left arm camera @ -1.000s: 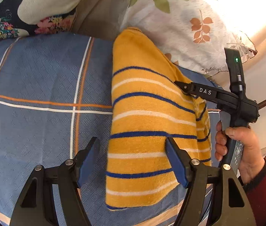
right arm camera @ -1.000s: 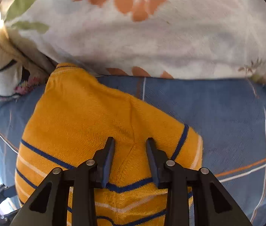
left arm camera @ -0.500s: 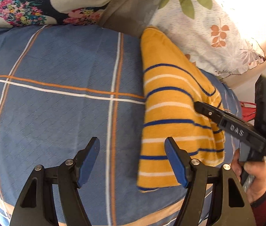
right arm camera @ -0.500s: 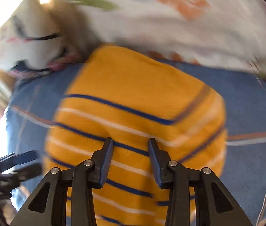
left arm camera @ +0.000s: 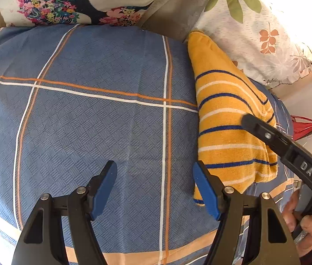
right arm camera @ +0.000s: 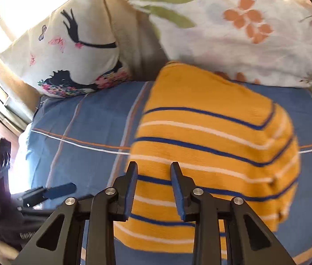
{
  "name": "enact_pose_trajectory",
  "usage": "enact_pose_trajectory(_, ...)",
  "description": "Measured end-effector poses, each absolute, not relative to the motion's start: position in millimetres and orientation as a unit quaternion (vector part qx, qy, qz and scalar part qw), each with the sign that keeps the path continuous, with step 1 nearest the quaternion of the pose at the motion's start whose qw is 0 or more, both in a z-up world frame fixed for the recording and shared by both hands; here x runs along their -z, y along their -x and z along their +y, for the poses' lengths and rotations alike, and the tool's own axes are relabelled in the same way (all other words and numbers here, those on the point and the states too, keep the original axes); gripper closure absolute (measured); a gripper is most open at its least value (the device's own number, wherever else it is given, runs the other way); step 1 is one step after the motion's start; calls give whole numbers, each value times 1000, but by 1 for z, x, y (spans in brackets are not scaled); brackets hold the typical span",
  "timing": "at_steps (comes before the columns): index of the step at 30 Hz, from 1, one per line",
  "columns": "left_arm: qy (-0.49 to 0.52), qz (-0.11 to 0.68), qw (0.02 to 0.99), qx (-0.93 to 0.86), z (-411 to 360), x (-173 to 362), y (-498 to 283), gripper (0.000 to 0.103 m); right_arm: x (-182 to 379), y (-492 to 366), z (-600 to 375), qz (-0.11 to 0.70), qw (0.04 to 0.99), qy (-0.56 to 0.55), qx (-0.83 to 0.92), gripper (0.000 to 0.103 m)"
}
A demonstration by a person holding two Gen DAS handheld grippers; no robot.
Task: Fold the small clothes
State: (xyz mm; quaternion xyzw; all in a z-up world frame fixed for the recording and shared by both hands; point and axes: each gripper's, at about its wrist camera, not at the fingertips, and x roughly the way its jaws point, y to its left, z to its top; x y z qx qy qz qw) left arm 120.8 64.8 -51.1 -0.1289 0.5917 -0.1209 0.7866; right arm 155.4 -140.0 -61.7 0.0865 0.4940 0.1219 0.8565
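A folded yellow knit garment (left arm camera: 226, 119) with blue and white stripes lies on the blue checked bedspread (left arm camera: 89, 121), its top end against a leaf-print pillow. It also shows in the right wrist view (right arm camera: 211, 137). My left gripper (left arm camera: 155, 187) is open and empty, above the bedspread left of the garment. My right gripper (right arm camera: 153, 190) is open and empty, held above the garment's near part. The right gripper shows in the left wrist view (left arm camera: 288, 152), over the garment's right side. The left gripper shows at the left edge of the right wrist view (right arm camera: 52, 192).
A white leaf-print pillow (left arm camera: 255, 28) and a pillow with a black figure and flowers (left arm camera: 78, 0) stand at the head of the bed. A red frame (left arm camera: 303, 125) shows past the bed's right edge. The bedspread's pale border (left arm camera: 156, 254) runs along the near edge.
My left gripper has pulled back and to the left, off the garment. My right gripper has drawn back from the garment's top toward its near end. Both stayed open.
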Motion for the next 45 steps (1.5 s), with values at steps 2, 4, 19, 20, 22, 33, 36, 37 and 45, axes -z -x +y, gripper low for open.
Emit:
enact_pose_trajectory(2,132,595,784,116,69,53,-119,32,84,-175,-124,523,841,-83,-111,70)
enact_pose_trajectory(4,132,599,782,113,75,53,-114,32,91,-179,-120,530,834,-94,-121,70)
enact_pose_trajectory(19,127,580,797,111,94,43,-83,32,65,-190,-95,508,850,-81,-118,70)
enact_pose_trajectory(20,127,579,798,109,94,43,-82,32,60,-190,-96,498,855,-81,-118,70)
enact_pose_trajectory(22,129,581,796,109,92,45,-82,32,66,-196,-98,509,852,-69,-103,69)
enact_pose_trajectory(33,98,561,817,94,41,25,-76,32,80,-137,-143,495,867,-25,-49,56)
enact_pose_trajectory(36,72,554,822,106,5,27,-85,32,102,-117,-190,509,855,-78,-55,56)
enact_pose_trajectory(37,65,555,822,108,-4,30,-88,32,101,-111,-198,507,856,-85,-56,56)
enact_pose_trajectory(45,16,596,798,93,-64,72,-112,31,92,-80,-238,510,852,-99,-73,55)
